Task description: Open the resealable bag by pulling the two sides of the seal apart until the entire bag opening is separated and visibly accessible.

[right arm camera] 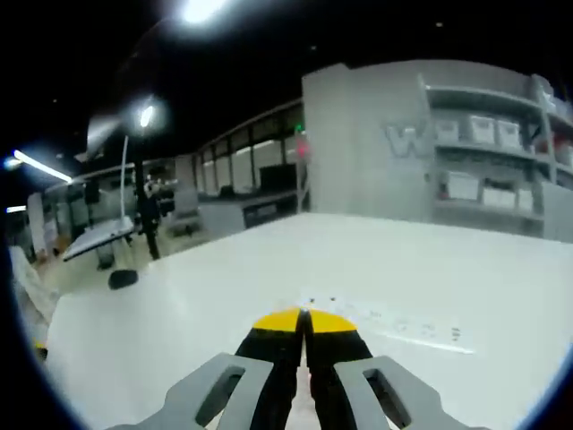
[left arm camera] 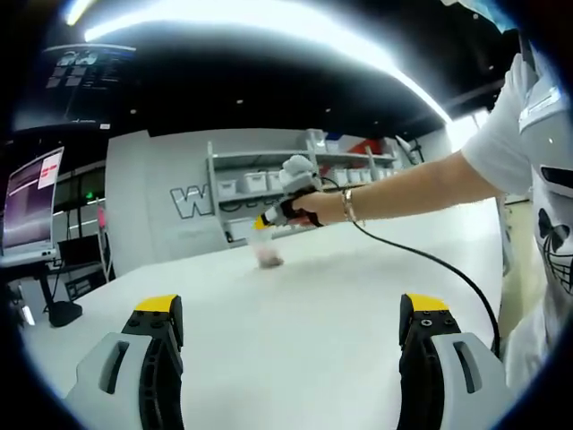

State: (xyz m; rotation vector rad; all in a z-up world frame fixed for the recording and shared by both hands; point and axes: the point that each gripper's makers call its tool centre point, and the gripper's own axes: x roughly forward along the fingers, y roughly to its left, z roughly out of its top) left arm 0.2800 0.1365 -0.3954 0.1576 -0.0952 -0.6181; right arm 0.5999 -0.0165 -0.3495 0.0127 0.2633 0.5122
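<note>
- Resealable bag (left arm camera: 266,248): in the left gripper view it stands far out on the white table (left arm camera: 295,331), hanging from your right gripper (left arm camera: 271,218). Clear film, with something pinkish at the bottom; can't tell what it is.
- In the right gripper view the bag (right arm camera: 394,324) is a flat clear strip with small print, stretching to the right from the jaw tips.
- Right gripper (right arm camera: 304,324): jaws pressed together, yellow tips meeting on the bag's top edge. Can't tell whether the seal is split.
- Left gripper (left arm camera: 291,315): jaws spread wide with nothing between them, low over the table and well apart from the bag.
- Your right hand (left arm camera: 315,206) is wrapped around the gripper handle, arm reaching out across the table; black cable (left arm camera: 430,260) trails back from it.
- Room: grey wall, shelving (left arm camera: 260,184) with white bins, monitor (left arm camera: 31,202) at the left, ceiling strip lights.
</note>
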